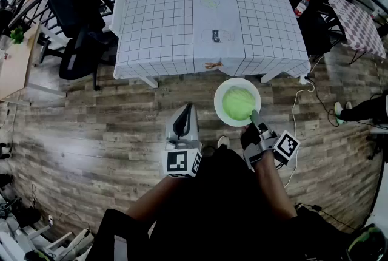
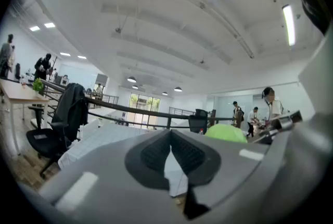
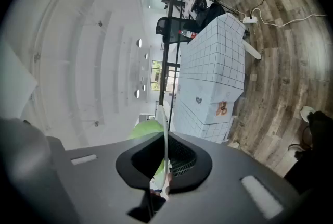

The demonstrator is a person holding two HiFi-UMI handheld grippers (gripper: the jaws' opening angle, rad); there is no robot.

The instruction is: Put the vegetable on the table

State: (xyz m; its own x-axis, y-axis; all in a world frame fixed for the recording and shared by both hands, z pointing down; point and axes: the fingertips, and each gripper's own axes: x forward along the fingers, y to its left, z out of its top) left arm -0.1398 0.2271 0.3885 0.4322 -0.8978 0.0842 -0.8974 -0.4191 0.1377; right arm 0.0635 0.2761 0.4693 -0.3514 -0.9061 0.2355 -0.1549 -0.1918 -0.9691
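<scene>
**Inspector:** Left claw?

**Recorder:** The left gripper [image 1: 187, 110] was closed with nothing between its jaws, and was held just left of the plate [image 1: 223, 88].

**Inspector:** And the vegetable?

**Recorder:** The green vegetable [image 1: 237, 103] lay on that white plate, just ahead of the right gripper [image 1: 254, 115]. Its jaws were clamped on the plate's near rim, short of the table [image 1: 157, 23].

The table [image 1: 176, 17], draped in a white grid-patterned cloth, stands on the wood-plank floor [image 1: 85, 132].
</scene>
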